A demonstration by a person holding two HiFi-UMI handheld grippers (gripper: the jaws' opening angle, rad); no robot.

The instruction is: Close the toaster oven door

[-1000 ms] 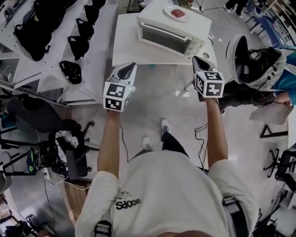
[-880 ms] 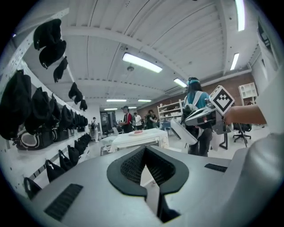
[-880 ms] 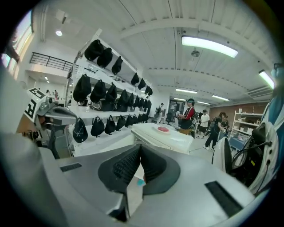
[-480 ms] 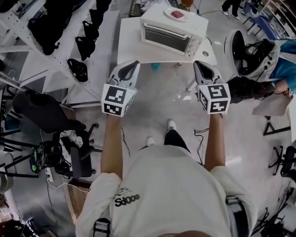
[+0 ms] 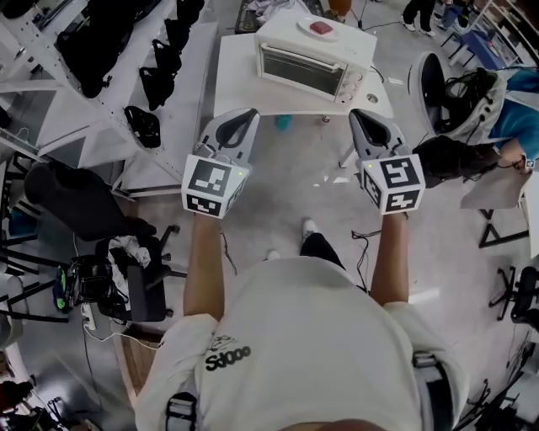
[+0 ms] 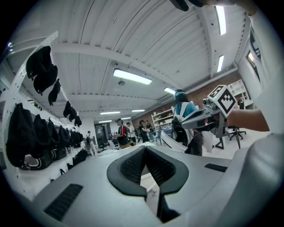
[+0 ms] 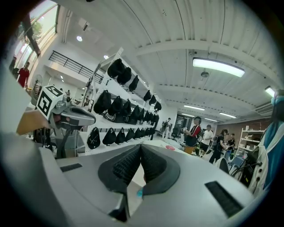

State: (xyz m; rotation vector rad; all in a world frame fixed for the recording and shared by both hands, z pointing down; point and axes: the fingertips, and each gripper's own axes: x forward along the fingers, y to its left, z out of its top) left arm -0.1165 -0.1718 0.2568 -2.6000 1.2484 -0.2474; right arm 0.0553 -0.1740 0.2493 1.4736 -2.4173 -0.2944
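Toaster oven (image 5: pixel 313 59) sits on the white surface (image 5: pixel 240 84) at the far end of the scene. Its door lies flush against its front, and a plate (image 5: pixel 305 24) rests on top. Left gripper (image 5: pixel 248 114) and right gripper (image 5: pixel 356 114) hang side by side above the floor, near of the surface's edge and apart from the oven. Fingers (image 6: pixel 128 167) of both grippers are clenched tip to tip, with nothing between them.
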